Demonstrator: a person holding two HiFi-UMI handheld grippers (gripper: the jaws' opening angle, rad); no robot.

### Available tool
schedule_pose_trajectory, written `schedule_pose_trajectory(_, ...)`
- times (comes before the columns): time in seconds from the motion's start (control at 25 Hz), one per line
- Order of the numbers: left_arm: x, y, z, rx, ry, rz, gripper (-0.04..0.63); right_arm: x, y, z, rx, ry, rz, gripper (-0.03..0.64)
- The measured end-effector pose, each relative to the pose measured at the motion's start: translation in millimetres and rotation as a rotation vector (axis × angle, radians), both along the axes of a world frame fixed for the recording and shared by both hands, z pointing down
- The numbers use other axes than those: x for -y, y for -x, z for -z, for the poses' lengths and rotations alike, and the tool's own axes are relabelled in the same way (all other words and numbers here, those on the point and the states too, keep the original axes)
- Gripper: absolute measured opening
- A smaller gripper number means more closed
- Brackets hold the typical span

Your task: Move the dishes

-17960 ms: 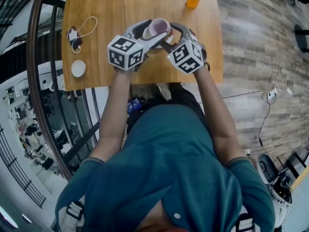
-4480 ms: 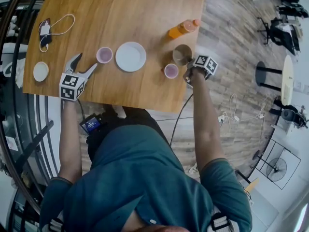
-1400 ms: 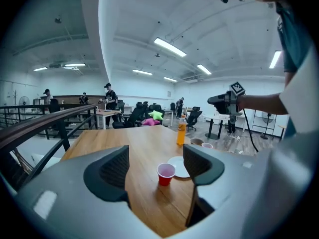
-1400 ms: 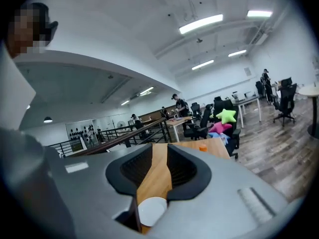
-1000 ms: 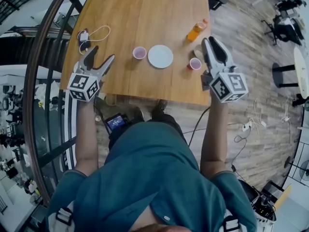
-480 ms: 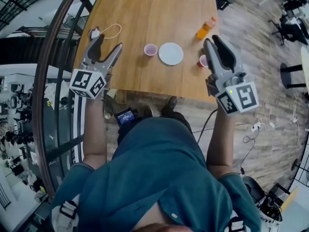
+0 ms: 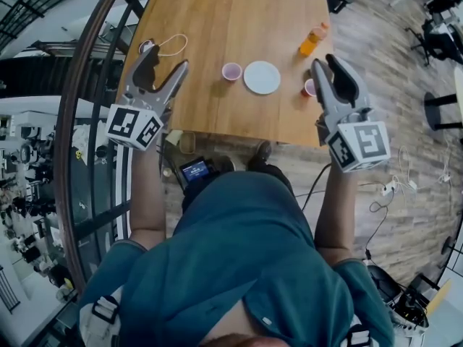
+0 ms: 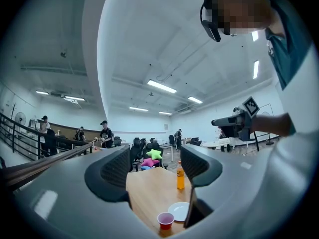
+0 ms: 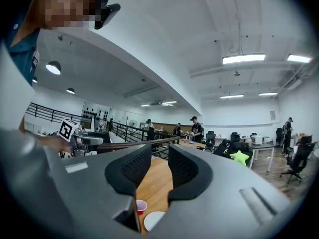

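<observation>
Claws both held above the worktop's [image 7: 217,13] near edge, empty: left claw [image 7: 165,59] spread, jaws just narrowing; right claw [image 7: 329,65] barely parted. Beyond them, pink cup [image 7: 231,71] just beside white plate [image 7: 262,77]. Probably between moves — next needs a descent onto one dish.

I no longer hold a cup between my two tools over the counter's [image 7: 217,13] near edge. A pink cup [image 7: 231,71] now stands on the counter just left of the plate [image 7: 262,77]. My left tool [image 7: 165,58] has risen off the counter to its near left corner, and its jaws have just been closing with nothing between them. My right tool [image 7: 327,63] has lifted away from the right edge, empty.
</observation>
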State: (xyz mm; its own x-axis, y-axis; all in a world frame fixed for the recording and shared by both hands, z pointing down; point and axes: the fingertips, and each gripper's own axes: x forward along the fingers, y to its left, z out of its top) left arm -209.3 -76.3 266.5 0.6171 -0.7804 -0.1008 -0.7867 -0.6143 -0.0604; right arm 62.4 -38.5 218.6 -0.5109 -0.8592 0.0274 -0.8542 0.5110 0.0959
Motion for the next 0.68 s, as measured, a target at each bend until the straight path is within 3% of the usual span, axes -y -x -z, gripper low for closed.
schedule_pose_trajectory(0.24,-2.6,-1.3,-14.2,-0.006,0.012,0.002,0.302,-2.6,-2.1,-10.5,-0.011,0.006,-0.002,0.087)
schedule_pose_trajectory(0.68,-7.6,-2.4,3.9,-0.002,0.016,0.003,0.302,-6.5,-8.5,7.2,-0.012,0.008,-0.011,0.087)
